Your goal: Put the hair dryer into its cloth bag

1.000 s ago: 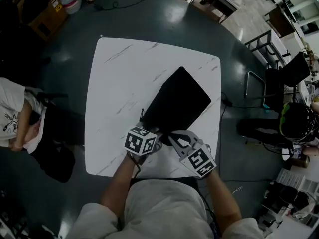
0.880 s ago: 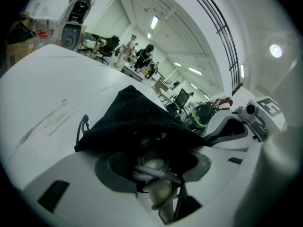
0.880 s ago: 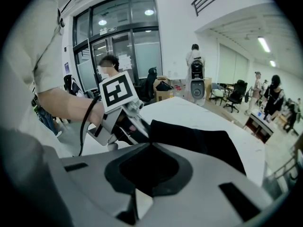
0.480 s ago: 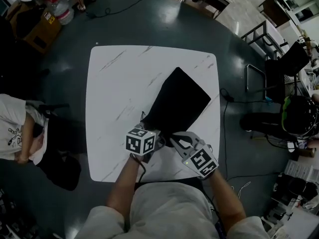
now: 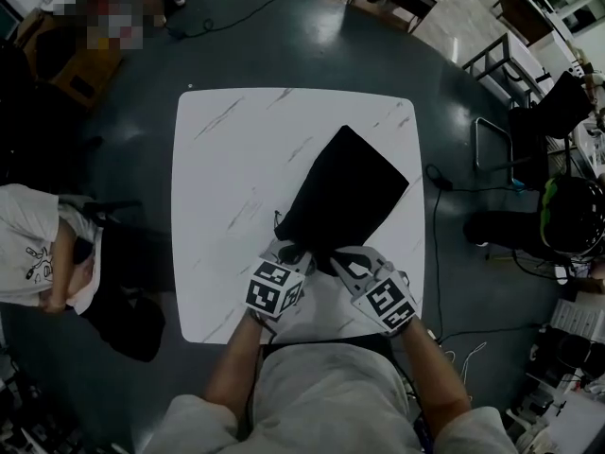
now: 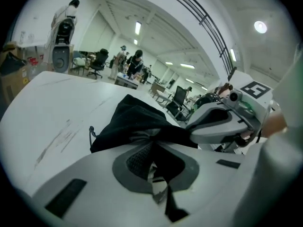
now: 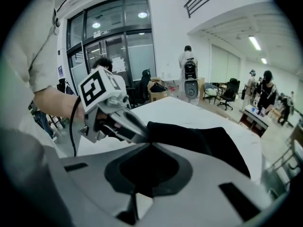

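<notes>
While the black cloth bag (image 5: pixel 345 192) lies flat on the white surface (image 5: pixel 227 159), its long axis runs from 7 o'clock at the near edge to 1 o'clock. At the 7 o'clock end, the left gripper (image 5: pixel 287 253) has just been closing its fingers (image 6: pixel 85 174), which pinch bag fabric. Just beside it, the right gripper (image 5: pixel 337 256) has its fingers (image 7: pixel 222 174) clamped on the same end.

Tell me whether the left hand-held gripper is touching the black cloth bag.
Touching. The left gripper view shows the left hand-held gripper shut on a bunched edge of the cloth bag, with fabric pinched between its jaws.
</notes>
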A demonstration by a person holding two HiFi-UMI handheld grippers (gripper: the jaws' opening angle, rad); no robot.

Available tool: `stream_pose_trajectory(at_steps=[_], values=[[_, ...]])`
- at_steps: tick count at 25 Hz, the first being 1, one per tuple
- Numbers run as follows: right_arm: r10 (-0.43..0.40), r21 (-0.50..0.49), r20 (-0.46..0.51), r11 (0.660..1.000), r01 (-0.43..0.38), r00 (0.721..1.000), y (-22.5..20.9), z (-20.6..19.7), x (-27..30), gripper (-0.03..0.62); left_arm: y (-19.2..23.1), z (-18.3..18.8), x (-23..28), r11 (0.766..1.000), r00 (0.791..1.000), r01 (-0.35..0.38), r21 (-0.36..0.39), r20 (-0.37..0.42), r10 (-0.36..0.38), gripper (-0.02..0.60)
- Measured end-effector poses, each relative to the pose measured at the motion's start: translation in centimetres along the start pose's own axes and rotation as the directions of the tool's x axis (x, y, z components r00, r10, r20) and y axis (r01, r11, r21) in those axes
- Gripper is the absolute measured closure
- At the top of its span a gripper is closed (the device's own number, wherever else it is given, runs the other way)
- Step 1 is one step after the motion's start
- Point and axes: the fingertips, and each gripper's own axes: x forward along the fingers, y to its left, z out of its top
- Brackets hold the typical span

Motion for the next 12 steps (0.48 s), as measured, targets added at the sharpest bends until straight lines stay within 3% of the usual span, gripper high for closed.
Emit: stream_pose_trajectory(at_steps=[2,4,6,8,10,12], values=[[-0.008,0.004,0.003,1.000,0.008,1.000,0.2,-0.1,0.0,0.571,-0.4,-1.2,-1.8,0.999,1.000,-0.013,0.038,-0.014,0.013,0.577],[-0.017,0.012,0.008,1.000,0.017,1.000,0.4,-0.2,0.1,0.571,0.7,-2.2,-4.0,0.988,0.995,-0.093,0.121,-0.019,0.096,0.575],[-0.028,0.020,0.012,0.999,0.028,1.000,0.5,-0.5,0.1,0.571,3.2,-2.9,-5.7,0.940,0.973,-0.218,0.262,-0.022,0.231,0.575],[-0.040,0.023,0.012,0.999,0.040,0.999,0.6,-0.8,0.1,0.571,5.7,-3.2,-6.3,0.862,0.941,-0.297,0.409,-0.026,0.337,0.575],[-0.051,0.023,0.010,0.998,0.051,0.999,0.9,-1.2,0.2,0.571,7.4,-2.9,-5.7,0.814,0.930,-0.303,0.495,-0.034,0.366,0.574],[-0.063,0.028,0.011,0.998,0.063,0.998,1.2,-1.4,0.3,0.571,8.3,-2.4,-4.7,0.795,0.932,-0.282,0.537,-0.045,0.361,0.572]])
